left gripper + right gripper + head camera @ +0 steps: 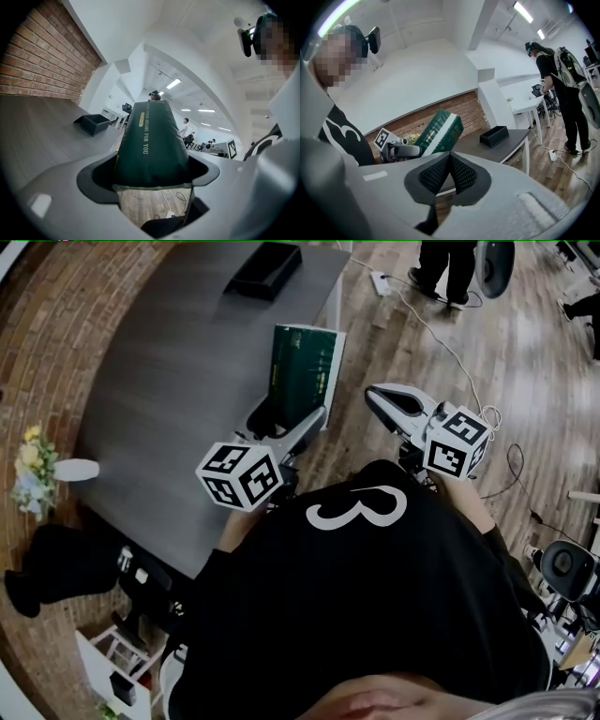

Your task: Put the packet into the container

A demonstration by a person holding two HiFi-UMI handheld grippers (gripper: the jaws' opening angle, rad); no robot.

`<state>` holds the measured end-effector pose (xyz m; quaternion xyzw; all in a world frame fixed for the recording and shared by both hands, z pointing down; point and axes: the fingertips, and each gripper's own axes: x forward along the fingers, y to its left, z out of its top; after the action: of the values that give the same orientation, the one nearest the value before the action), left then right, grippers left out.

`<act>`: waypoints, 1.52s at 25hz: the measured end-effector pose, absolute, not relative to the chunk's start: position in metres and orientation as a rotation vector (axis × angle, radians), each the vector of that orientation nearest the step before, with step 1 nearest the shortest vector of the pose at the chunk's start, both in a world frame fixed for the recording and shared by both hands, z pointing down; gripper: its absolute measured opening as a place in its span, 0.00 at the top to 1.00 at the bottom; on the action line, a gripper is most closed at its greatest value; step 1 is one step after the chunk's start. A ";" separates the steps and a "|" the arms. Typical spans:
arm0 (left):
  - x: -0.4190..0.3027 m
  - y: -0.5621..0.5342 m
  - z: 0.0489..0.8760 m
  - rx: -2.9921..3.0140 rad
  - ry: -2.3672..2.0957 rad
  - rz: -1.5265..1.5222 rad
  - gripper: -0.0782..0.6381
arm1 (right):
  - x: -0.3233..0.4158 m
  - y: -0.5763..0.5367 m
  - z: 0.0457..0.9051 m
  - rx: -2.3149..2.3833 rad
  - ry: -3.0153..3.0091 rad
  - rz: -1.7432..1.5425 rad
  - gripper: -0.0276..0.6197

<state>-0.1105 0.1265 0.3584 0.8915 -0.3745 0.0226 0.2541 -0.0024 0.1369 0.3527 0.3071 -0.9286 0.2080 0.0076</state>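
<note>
Left claw (pixel 152 183) clamps packet (pixel 150 140) end; long axis straight ahead, upward-tilted.

Bench (pixel 178 381): grey top, ahead of you.
Brick wall (pixel 47 343): along your left.
Vase (pixel 75 469): white, at the bench's left edge, holding yellow flowers (pixel 28 460).
Power strip (pixel 380 281): white, on your wooden floor (pixel 525 381), cable (pixel 441 338) attached.
Person (pixel 448 268): standing just beyond the strip.
</note>
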 end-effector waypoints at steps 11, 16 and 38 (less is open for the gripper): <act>-0.077 0.045 0.372 2.374 -1.061 0.133 0.28 | 0.038 0.036 0.366 0.940 -2.886 0.752 0.95; -0.051 -0.014 0.372 2.356 -1.121 0.160 0.28 | 0.065 -0.028 0.368 0.871 -2.898 0.796 0.95; -0.065 -0.173 0.302 2.522 -1.508 0.418 0.28 | 0.059 -0.182 0.334 0.584 -2.971 0.680 0.95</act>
<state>-0.0647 -0.1728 0.3020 0.8465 -0.5061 0.1403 0.0867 0.0587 -0.1816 0.3343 0.1881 -0.9572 0.2190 0.0192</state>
